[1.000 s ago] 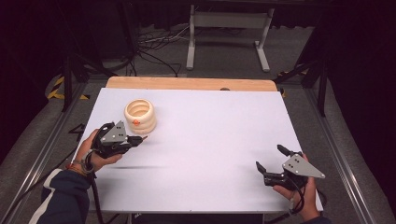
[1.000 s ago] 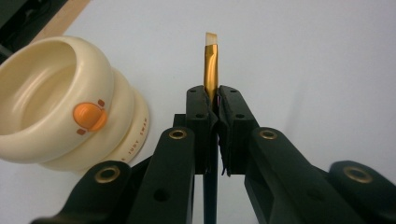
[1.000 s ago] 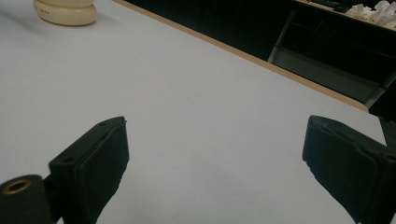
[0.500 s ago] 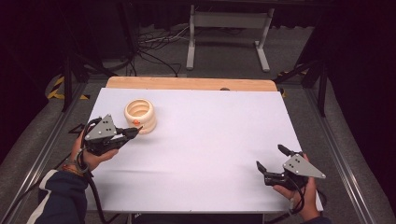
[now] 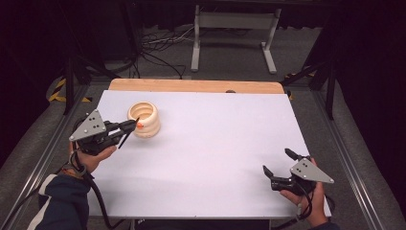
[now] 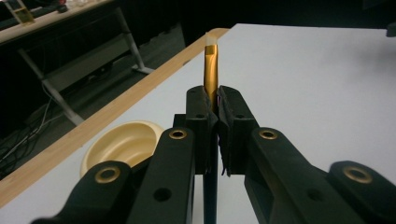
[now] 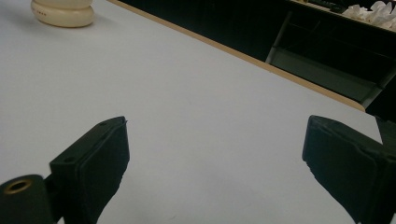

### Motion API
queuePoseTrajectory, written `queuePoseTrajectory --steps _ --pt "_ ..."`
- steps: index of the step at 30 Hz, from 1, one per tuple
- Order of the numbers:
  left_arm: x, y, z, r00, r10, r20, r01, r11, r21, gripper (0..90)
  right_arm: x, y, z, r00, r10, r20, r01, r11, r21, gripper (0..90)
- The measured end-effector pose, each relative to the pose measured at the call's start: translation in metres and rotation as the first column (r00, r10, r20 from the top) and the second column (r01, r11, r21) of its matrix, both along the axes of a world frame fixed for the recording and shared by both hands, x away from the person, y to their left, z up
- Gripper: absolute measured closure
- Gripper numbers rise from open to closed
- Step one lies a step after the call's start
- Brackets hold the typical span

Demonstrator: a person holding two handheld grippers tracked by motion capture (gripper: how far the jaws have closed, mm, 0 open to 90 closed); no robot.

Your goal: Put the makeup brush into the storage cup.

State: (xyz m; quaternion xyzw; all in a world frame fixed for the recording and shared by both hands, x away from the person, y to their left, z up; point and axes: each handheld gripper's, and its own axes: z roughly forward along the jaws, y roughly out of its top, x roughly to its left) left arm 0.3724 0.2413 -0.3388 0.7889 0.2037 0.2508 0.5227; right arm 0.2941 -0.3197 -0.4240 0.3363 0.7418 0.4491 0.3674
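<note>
A cream ribbed pot stands at the far left of the white table. My left gripper hovers just left of the pot and is shut on a thin brush-like stick. The stick has a dark handle, and its orange end reaches the pot's side. In the left gripper view the jaws pinch the stick's gold band below a pale tip, and the pot lies lower left. My right gripper rests near the front right corner, open and holding nothing.
A bare wooden strip runs along the table's far edge. Beyond it are a metal stand and cables on the floor. The pot shows far off in the right gripper view. Metal rails flank the table.
My left gripper has drawn back to the left with the stick in it, away from the pot's front. The right gripper has stayed still.
</note>
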Motion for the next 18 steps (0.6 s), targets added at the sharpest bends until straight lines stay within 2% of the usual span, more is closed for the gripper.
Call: queuePoseTrajectory --steps 6,12,18 --pt "0.004 -0.004 0.006 0.9996 0.015 0.022 -0.015 0.9997 -0.021 83.3 0.000 0.000 0.000 1.0000 0.000 0.000 0.000 1.0000 -0.001 7.9" --pt "0.009 -0.013 0.013 0.9993 0.007 0.037 -0.005 0.9995 -0.033 83.3 -0.001 -0.001 0.000 1.0000 -0.003 0.001 0.003 1.0000 -0.002 8.0" --pt "0.016 -0.019 0.017 0.9989 0.004 0.048 -0.001 0.9972 -0.075 83.3 -0.001 -0.001 0.000 1.0000 0.000 0.001 0.000 1.0000 -0.001 8.2"
